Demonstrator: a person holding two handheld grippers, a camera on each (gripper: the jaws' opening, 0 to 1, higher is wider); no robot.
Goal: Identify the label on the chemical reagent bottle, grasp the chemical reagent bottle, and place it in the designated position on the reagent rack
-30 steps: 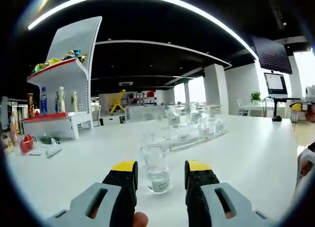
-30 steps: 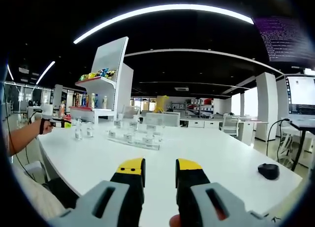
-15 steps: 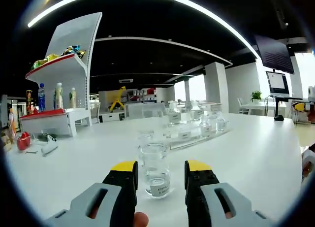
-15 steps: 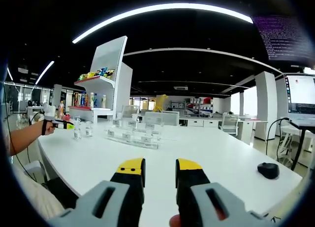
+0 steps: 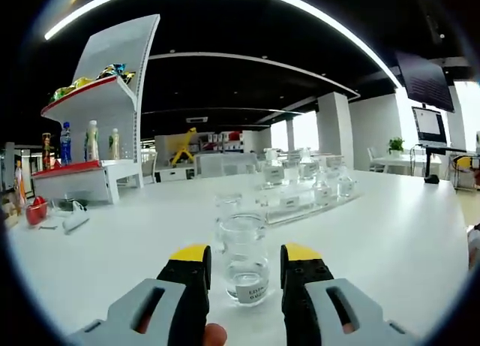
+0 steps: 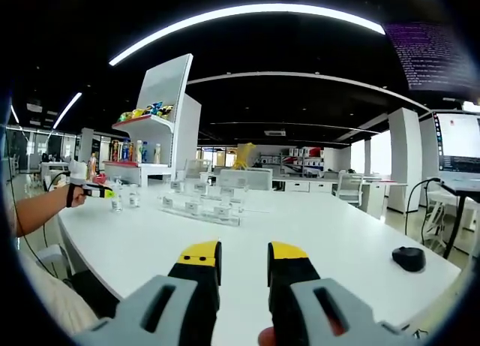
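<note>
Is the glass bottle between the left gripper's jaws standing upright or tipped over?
Upright: the bottle stands base-down on the table, mouth upward.

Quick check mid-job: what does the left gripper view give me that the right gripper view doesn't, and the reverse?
Left gripper view: the reagent bottle close up between the open jaws of the left gripper, label facing the camera but too small to read.
Right gripper view: the right gripper open over bare table, a black mouse, the person's forearm.
Both: the white table, reagent rack and display shelf.

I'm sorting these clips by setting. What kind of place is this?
Probably an open-plan office or showroom used for demos: long white table, display shelf of drinks and snacks, computer screen.
</note>
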